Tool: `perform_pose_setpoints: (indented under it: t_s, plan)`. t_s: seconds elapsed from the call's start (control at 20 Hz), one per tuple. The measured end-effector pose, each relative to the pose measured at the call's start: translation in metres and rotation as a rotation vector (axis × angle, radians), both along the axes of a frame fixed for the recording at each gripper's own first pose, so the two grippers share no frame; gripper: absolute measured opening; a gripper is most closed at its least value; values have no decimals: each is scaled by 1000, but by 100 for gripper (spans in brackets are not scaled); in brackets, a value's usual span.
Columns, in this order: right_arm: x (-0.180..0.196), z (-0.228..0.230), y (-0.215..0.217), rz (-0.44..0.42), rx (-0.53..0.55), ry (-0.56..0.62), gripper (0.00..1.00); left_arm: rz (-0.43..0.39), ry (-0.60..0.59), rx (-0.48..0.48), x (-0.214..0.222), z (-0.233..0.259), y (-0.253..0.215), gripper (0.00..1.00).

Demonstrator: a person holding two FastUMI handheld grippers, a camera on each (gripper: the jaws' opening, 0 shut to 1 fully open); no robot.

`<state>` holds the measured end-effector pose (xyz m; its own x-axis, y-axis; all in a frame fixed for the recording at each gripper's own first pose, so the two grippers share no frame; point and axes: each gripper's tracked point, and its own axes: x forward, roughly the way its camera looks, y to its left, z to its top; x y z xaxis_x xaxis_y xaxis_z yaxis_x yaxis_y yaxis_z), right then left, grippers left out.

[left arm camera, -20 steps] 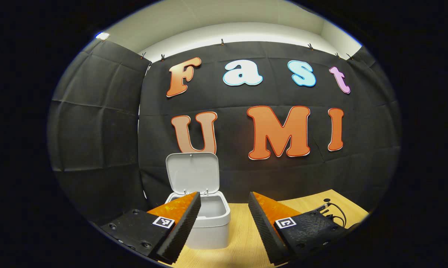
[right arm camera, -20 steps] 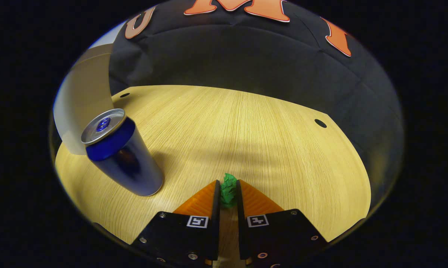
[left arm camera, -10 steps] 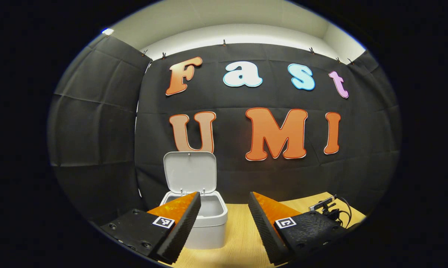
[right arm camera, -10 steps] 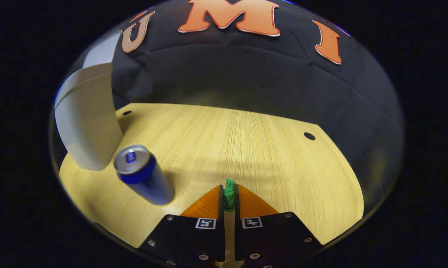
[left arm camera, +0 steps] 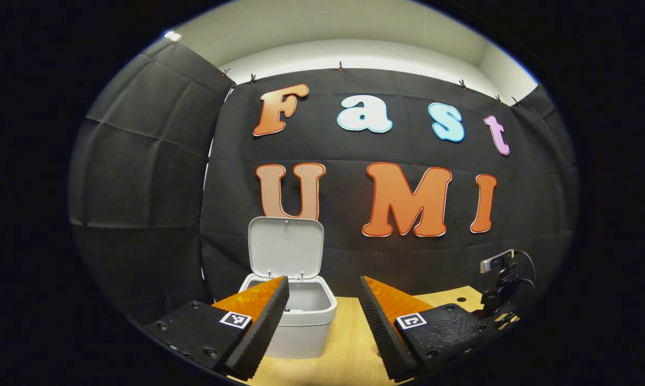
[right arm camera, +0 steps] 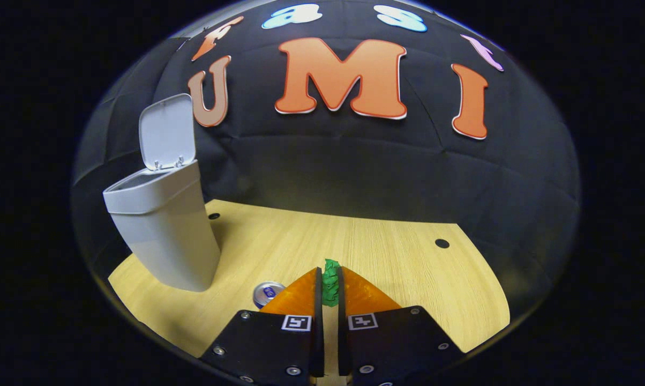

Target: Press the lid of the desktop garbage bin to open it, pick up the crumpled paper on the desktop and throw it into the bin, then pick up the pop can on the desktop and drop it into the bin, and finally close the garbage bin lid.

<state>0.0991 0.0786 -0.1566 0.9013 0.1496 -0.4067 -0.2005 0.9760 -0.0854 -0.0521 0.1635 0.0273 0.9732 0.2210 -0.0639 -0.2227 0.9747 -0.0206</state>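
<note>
The grey bin (left arm camera: 304, 327) stands on the wooden desk with its lid (left arm camera: 285, 247) tipped up and back. My left gripper (left arm camera: 322, 292) hangs open in front of it, nothing between its fingers. In the right gripper view the same bin (right arm camera: 164, 230) stands at the left, lid (right arm camera: 167, 131) raised. My right gripper (right arm camera: 329, 276) is shut on the green crumpled paper (right arm camera: 330, 281), lifted well above the desk. The pop can (right arm camera: 268, 293) stands below, its silver top peeking out beside the left finger, to the right of the bin.
A small camera on a stand with cables (left arm camera: 502, 284) sits at the desk's right edge. The wooden desk (right arm camera: 387, 257) has round holes (right arm camera: 441, 243) near its back edge. Black cloth walls close in behind and at the left.
My right gripper has risen with the paper; the can and bin have dropped lower and farther in its view. The left gripper has shifted slightly, staying open.
</note>
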Motion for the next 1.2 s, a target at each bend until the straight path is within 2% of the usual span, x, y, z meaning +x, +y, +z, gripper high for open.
perform_pose_setpoints:
  t_s: [0.4, 0.8, 1.2]
  plan:
    - [-9, 62, 90, 166, 48, -82, 11, 67, -9, -15, -22, -5, 41, 83]
    - [-4, 103, 185, 315, 103, -133, 10, 159, -18, -3, -49, -7, 83, 84]
    - [16, 117, 285, 453, 143, -137, 10, 243, -9, 14, -73, -11, 120, 83]
